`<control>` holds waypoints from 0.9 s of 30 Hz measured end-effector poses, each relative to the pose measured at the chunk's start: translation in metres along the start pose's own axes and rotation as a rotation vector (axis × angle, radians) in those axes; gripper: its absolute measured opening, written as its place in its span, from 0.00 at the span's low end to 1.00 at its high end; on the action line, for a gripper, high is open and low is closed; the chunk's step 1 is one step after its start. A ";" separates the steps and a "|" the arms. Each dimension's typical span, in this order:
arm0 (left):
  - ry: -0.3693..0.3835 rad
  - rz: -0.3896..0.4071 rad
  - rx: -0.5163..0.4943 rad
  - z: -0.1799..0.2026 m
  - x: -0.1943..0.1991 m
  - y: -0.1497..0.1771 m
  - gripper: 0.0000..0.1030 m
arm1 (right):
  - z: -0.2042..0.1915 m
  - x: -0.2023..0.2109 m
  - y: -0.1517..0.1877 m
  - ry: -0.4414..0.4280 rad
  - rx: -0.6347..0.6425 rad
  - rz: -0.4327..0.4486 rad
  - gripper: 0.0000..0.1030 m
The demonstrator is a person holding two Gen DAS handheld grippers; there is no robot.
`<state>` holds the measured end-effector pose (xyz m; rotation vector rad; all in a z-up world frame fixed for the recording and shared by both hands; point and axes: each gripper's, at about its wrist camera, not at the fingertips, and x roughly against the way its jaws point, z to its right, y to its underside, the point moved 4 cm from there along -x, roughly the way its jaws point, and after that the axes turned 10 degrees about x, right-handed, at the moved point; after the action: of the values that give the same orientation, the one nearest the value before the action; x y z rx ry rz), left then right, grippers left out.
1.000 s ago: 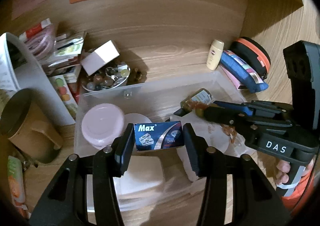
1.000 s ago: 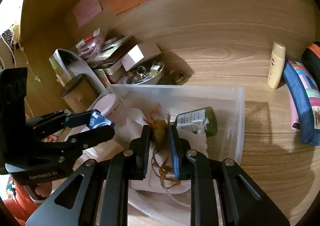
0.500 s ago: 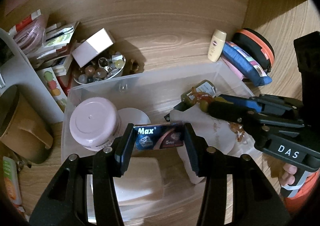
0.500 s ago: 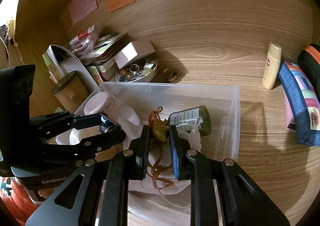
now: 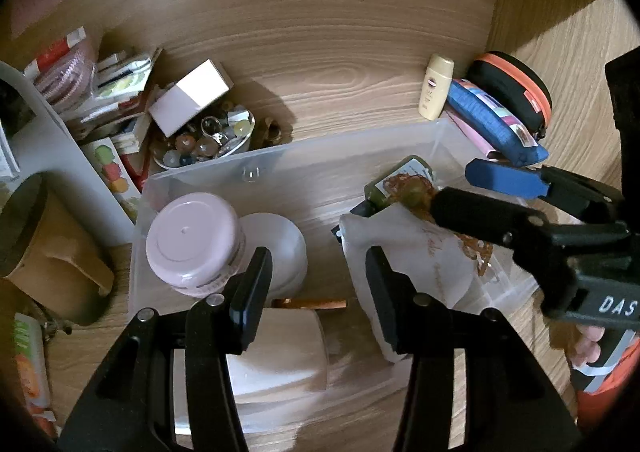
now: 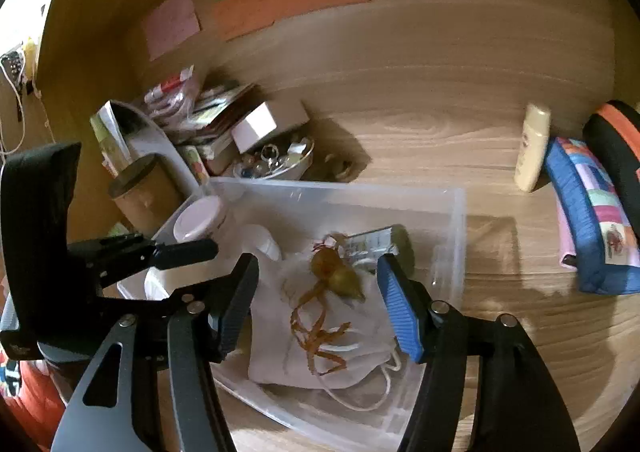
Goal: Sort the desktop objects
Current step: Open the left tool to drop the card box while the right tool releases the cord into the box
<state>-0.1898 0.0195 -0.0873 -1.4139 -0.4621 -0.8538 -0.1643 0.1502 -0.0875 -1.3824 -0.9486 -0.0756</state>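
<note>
Wooden desk (image 6: pixel 460 140) against a wooden back panel with paper notes. Right gripper (image 6: pixel 320 304): jaws had just been opening, standing apart and gripping nothing, astride an olive-coloured charm on an orange cord (image 6: pixel 340 278) lying on a white cloth pouch (image 6: pixel 320 352) in the clear plastic bin (image 6: pixel 452 212). Left gripper (image 5: pixel 318 288): jaws parted, empty, over the bin floor. Nearby in bin: pink-lidded jar (image 5: pixel 192 240), green bottle (image 6: pixel 384 240). Outside: cream tube (image 6: pixel 532 148), blue pouch (image 6: pixel 592 212).

Left gripper (image 5: pixel 318 288) fingers apart, nothing between, over clear bin (image 5: pixel 340 156), pink-lidded jar (image 5: pixel 192 240) inside, right gripper (image 5: pixel 460 192) beside.
</note>
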 end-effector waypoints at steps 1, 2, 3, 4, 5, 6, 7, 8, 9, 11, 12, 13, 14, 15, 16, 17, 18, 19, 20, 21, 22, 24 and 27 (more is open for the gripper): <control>-0.004 0.008 -0.006 0.001 0.002 0.000 0.50 | 0.001 0.000 -0.001 0.000 -0.004 0.001 0.58; -0.009 0.014 -0.010 0.001 0.004 0.001 0.53 | 0.002 0.000 -0.001 -0.003 -0.012 0.000 0.60; -0.021 0.025 -0.016 0.002 0.007 0.001 0.55 | 0.003 0.001 -0.001 -0.005 -0.018 0.002 0.64; -0.028 0.034 -0.021 0.002 0.009 0.002 0.56 | 0.003 0.002 -0.001 -0.006 -0.024 0.007 0.68; -0.034 0.044 -0.029 0.004 0.012 0.002 0.57 | 0.004 0.003 -0.001 -0.006 -0.031 0.012 0.69; -0.036 0.050 -0.033 0.004 0.014 0.002 0.57 | 0.004 0.004 -0.001 -0.006 -0.035 0.014 0.72; -0.037 0.058 -0.036 0.005 0.017 0.002 0.57 | 0.005 0.005 -0.001 -0.004 -0.041 0.019 0.75; -0.040 0.066 -0.038 0.006 0.020 0.002 0.58 | 0.006 0.006 -0.001 -0.003 -0.047 0.025 0.76; -0.048 0.077 -0.042 0.006 0.023 0.002 0.63 | 0.006 0.007 -0.001 -0.004 -0.051 0.029 0.79; -0.073 0.106 -0.048 0.006 0.030 0.002 0.70 | 0.007 0.009 -0.001 -0.012 -0.060 0.037 0.80; -0.079 0.115 -0.050 0.006 0.034 0.003 0.72 | 0.007 0.009 -0.001 -0.022 -0.065 0.038 0.80; -0.084 0.121 -0.051 0.006 0.036 0.003 0.72 | 0.007 0.010 0.000 -0.032 -0.071 0.038 0.80; -0.091 0.125 -0.051 0.006 0.039 0.003 0.73 | 0.007 0.010 0.000 -0.038 -0.076 0.037 0.80; -0.100 0.128 -0.048 0.006 0.042 0.003 0.76 | 0.007 0.009 0.000 -0.044 -0.080 0.034 0.81; -0.111 0.130 -0.044 0.005 0.043 0.004 0.79 | 0.006 0.009 0.001 -0.051 -0.082 0.029 0.83; -0.126 0.134 -0.036 0.002 0.046 0.004 0.86 | 0.006 0.008 0.001 -0.063 -0.089 0.020 0.84; -0.140 0.141 -0.028 0.001 0.048 0.004 0.90 | 0.006 0.007 0.002 -0.070 -0.093 0.015 0.85; -0.153 0.148 -0.021 -0.001 0.052 0.005 0.90 | 0.005 0.007 0.003 -0.075 -0.097 0.011 0.85; -0.160 0.150 -0.016 -0.002 0.054 0.005 0.91 | 0.005 0.006 0.003 -0.080 -0.099 0.006 0.85; -0.165 0.151 -0.011 -0.004 0.057 0.006 0.92 | 0.004 0.006 0.003 -0.081 -0.098 0.005 0.85; -0.170 0.152 -0.004 -0.006 0.059 0.006 0.92 | 0.003 0.008 0.003 -0.079 -0.096 0.011 0.85; -0.182 0.155 0.014 -0.011 0.065 0.008 0.95 | 0.001 0.013 0.001 -0.078 -0.088 0.028 0.85; -0.193 0.159 0.038 -0.018 0.073 0.012 0.95 | -0.004 0.023 -0.003 -0.067 -0.063 0.057 0.85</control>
<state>-0.1381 -0.0166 -0.0437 -1.4834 -0.5019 -0.5801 -0.1492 0.1570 -0.0710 -1.4762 -0.9689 -0.0167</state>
